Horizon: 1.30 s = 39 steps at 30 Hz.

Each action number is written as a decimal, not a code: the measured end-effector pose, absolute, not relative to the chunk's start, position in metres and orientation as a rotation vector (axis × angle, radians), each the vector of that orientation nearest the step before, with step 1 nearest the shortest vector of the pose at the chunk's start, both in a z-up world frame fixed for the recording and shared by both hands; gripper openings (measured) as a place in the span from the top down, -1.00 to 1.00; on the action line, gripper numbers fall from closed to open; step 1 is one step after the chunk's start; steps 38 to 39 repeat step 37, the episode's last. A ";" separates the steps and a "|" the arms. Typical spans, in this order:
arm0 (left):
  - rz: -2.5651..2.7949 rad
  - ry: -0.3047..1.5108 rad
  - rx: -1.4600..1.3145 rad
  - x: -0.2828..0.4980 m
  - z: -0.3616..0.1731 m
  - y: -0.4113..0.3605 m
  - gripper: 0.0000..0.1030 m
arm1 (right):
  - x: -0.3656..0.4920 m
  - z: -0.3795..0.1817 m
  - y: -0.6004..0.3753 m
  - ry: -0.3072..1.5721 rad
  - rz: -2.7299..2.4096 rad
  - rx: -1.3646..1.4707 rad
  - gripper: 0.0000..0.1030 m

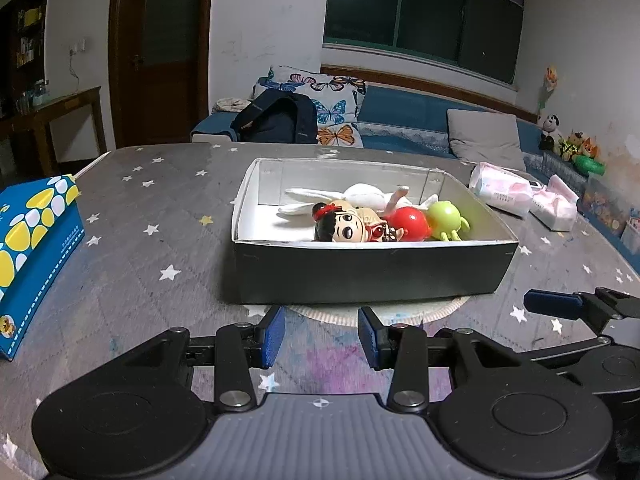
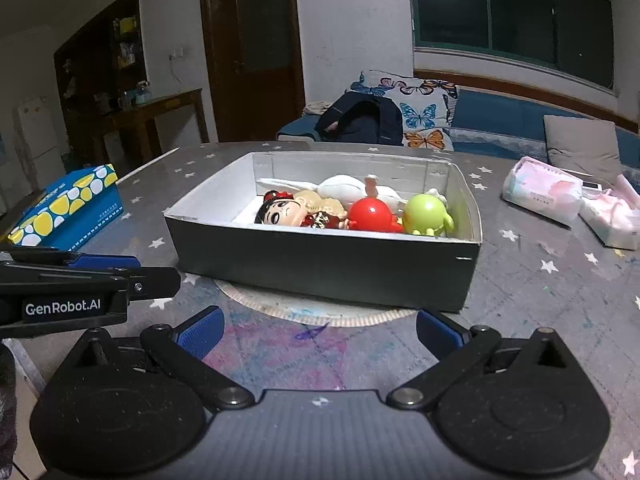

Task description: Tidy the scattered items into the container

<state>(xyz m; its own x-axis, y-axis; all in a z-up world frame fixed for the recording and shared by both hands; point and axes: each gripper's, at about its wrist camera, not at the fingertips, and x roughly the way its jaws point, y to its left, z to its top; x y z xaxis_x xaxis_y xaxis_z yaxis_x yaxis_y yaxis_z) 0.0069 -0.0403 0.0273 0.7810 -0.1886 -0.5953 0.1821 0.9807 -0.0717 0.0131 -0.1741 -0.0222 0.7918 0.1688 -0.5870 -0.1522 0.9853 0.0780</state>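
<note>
A dark box with a white inside (image 1: 360, 272) (image 2: 320, 264) stands on the star-patterned table. In it lie a black-haired doll (image 1: 340, 226) (image 2: 280, 210), a red round toy (image 1: 410, 222) (image 2: 370, 214), a green round toy (image 1: 446, 218) (image 2: 424, 210) and a white plush rabbit (image 1: 360, 196) (image 2: 348, 186). My left gripper (image 1: 321, 338) is open and empty, low in front of the box. My right gripper (image 2: 320, 336) is open wide and empty, also in front of the box. Each gripper shows at the edge of the other's view.
A blue and yellow tissue box (image 1: 32, 248) (image 2: 68, 208) lies at the left. Two pink tissue packs (image 1: 504, 192) (image 2: 540, 190) lie at the right. A round mat (image 2: 312, 312) sits under the box. A sofa with cushions is behind the table.
</note>
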 end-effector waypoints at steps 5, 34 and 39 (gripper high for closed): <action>-0.183 0.644 -0.008 0.004 0.025 -0.041 0.17 | 0.012 -0.026 -0.178 0.658 0.164 0.059 -1.00; -0.174 0.606 0.059 -0.001 0.018 -0.055 0.31 | 0.014 -0.038 -0.176 0.693 0.107 0.012 -1.00; -0.175 0.607 0.062 0.002 0.018 -0.056 0.31 | 0.014 -0.038 -0.177 0.686 0.105 0.012 -1.00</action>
